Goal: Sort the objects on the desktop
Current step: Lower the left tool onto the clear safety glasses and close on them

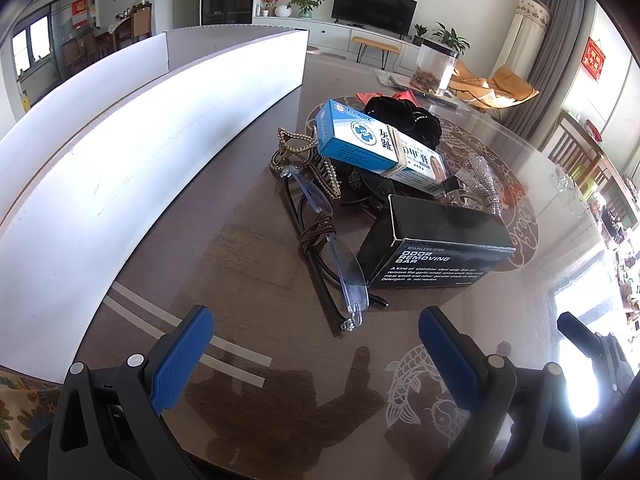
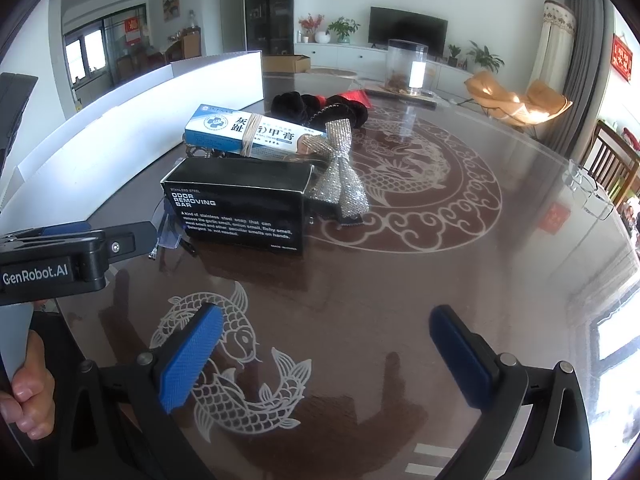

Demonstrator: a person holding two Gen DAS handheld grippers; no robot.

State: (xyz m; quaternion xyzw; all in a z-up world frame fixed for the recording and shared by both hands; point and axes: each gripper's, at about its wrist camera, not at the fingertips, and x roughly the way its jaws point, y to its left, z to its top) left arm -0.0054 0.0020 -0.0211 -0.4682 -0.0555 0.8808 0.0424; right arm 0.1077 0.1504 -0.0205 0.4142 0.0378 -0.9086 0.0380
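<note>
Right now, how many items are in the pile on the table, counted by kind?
Boxes: 2, the blue-and-white box and the black box
Glasses: 1, clear glasses
Hair accessories: 3, gold claw clip, silver bow, black scrunchie
Total: 6 that I can make out; more may be hidden underneath.

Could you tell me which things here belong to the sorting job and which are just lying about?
To sort: black box, blue-white box, glasses, claw clip, silver bow, black scrunchie.

Lying about: clear jar, white bin, table.
</note>
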